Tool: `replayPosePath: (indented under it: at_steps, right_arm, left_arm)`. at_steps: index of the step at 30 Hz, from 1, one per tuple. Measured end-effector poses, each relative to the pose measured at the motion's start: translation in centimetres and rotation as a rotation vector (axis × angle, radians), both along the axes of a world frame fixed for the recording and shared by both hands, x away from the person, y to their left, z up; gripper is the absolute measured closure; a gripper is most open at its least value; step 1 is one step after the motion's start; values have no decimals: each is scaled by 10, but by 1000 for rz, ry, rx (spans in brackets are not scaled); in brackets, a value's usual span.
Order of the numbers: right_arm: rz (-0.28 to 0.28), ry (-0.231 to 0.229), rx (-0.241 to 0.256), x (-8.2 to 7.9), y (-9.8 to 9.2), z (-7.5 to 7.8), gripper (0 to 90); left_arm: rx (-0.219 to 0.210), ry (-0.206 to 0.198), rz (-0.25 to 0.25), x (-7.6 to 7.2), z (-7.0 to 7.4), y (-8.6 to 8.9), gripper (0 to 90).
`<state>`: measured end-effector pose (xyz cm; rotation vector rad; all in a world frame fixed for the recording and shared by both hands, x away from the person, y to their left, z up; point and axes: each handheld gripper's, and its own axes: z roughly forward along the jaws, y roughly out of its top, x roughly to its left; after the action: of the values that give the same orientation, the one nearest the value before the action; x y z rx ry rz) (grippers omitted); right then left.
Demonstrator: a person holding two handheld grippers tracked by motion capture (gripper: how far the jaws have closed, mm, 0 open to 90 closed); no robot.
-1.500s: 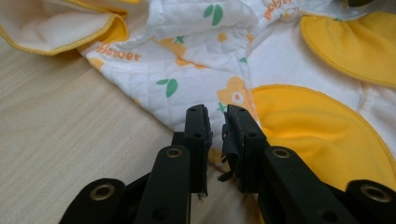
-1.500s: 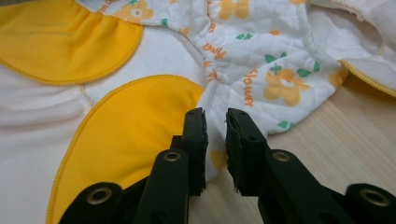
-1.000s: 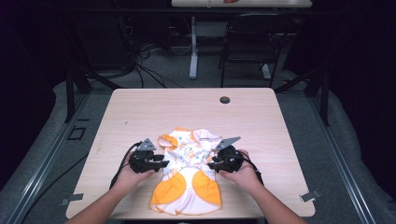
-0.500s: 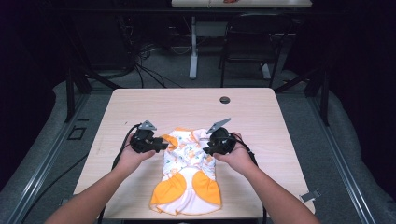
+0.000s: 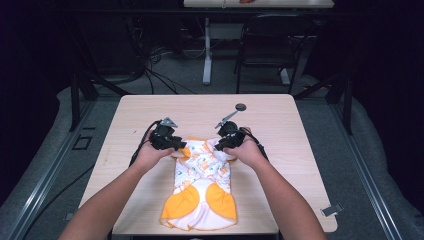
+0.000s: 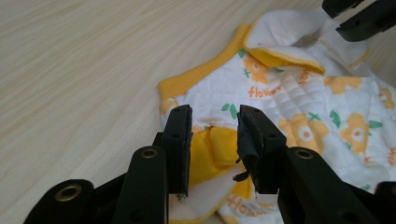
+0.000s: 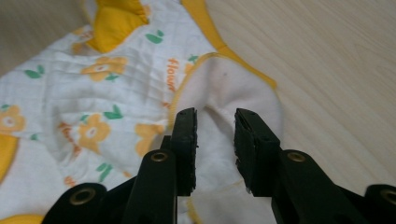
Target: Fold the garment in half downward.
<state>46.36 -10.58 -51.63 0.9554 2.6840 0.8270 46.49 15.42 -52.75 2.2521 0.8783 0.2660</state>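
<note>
Lying on wooden table (image 5: 280,112): garment (image 5: 202,187).

Place: a lab or test room set up for recording, not a home.
Landmark: 1 pale wood-topped table (image 5: 280,112) in the middle of the high view.
Floor: grey carpet (image 5: 330,135) around the table, with metal rails (image 5: 45,175) running along both of its sides.
Behind the table: loose black cables (image 5: 150,70) on the floor, a white table leg (image 5: 207,50), a dark chair frame (image 5: 265,50).
Surroundings: black darkness beyond the table on every side.
</note>
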Motion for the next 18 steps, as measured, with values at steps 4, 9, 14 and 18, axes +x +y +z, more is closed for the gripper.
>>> replayPosePath:
  at_steps: [4, 9, 14, 18]
  right_arm:
    - [-48, 7, 30, 8, -2, -5, 708]
    - [-94, -9, -12, 23, -5, -10, 716]
    - [-135, -8, -2, 29, -4, -16, 717]
    - [-142, 4, -11, 33, -3, -21, 707]
  left_arm:
    - [-7, 7, 5, 8, -2, -3, 664]
    - [-4, 20, 28, 23, -11, -4, 690]
    - [21, 31, 54, 29, -20, -3, 688]
    - [21, 40, 64, 31, -26, -1, 685]
